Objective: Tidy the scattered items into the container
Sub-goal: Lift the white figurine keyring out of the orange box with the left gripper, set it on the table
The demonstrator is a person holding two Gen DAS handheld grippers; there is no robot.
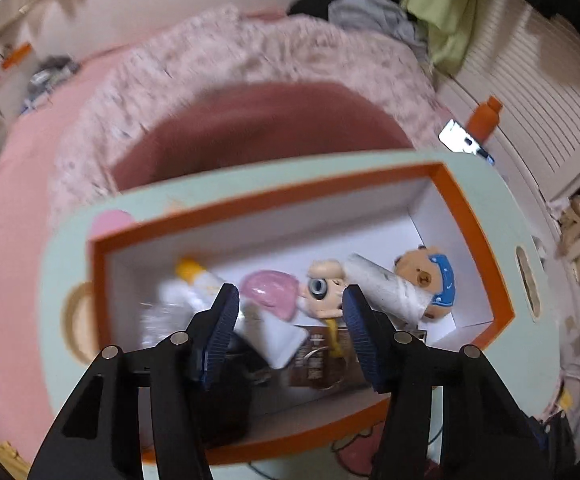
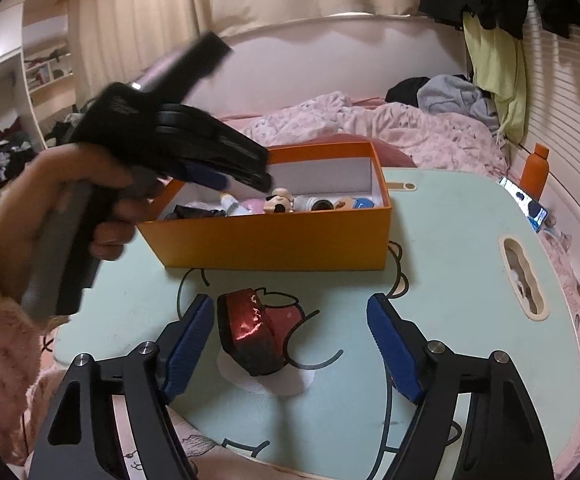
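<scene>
My right tool (image 2: 290, 340) is wide open around the shiny red ribbon roll (image 2: 248, 334); light, crushable, so I grip its flat sides gently. My left tool (image 1: 290, 316) hangs open and empty over the orange cardboard box (image 1: 478, 240).

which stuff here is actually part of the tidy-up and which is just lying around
Part of the job:
- orange box, the container
- red ribbon roll on the table, between the open jaws of the right gripper
- already in the box: bear toy, big-eyed figurine, paper roll
- left gripper, jaws open over the box

Lying about:
- phone
- orange bottle
- pink blanket
</scene>
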